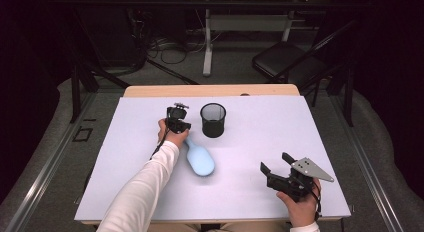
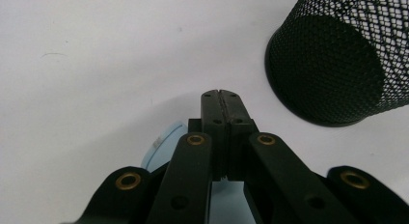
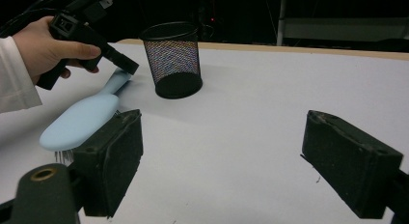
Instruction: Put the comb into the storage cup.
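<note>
Fig. Table [image 1: 260,142], white top, w/ black mesh cup [image 1: 213,120] upright near its centre. Pale-blue hairbrush [image 1: 199,159] lies flat, bristles down, just left of cup; long axis runs from handle, nearest cup, back toward the person. Left gripper [image 1: 178,126] sits over handle end, jaws clenched together; whether they pinch the handle cannot be told. Right gripper [image 1: 276,162] well apart, jaws released, empty. Left hand nearer. Right gripper view adds bristles; left gripper view adds shut pads above blue handle.

A lab or test room is suggested: behind the white-covered table [image 1: 280,142], cables [image 1: 170,52], desk frames and a black chair [image 1: 285,59] are seen.
</note>
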Demonstrator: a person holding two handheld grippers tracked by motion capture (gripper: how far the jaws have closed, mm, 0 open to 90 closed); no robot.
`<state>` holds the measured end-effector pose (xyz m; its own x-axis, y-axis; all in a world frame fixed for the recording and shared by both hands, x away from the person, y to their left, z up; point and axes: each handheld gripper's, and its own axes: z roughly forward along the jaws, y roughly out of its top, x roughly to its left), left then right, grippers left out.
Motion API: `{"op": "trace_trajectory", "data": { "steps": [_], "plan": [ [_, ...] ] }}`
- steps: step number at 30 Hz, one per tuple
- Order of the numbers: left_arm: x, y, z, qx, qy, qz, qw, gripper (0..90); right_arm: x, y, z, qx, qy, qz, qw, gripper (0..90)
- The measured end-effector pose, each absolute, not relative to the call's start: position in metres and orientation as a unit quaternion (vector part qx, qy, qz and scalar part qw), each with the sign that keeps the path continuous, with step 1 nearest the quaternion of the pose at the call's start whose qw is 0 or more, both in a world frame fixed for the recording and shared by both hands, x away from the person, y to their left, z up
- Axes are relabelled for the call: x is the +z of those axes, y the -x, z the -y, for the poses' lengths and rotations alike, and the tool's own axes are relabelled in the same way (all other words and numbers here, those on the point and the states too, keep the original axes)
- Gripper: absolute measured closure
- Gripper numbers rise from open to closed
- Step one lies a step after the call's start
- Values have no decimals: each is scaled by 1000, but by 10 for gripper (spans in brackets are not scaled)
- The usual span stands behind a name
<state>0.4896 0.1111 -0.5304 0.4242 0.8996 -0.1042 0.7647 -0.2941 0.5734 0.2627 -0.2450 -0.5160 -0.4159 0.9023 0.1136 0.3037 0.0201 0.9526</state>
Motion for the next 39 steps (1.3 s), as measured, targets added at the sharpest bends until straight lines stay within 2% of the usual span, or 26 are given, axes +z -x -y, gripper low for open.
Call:
{"op": "trace_trajectory", "data": {
  "steps": [20, 39],
  "plan": [
    [-533, -474, -134, 121, -802, -516, 275, 900, -516, -263, 246, 529, -461, -656, 279, 143],
    [-536, -441, -166, 112, -806, -506, 287, 900, -517, -263, 246, 526, -464, -657, 276, 144]
  ]
}}
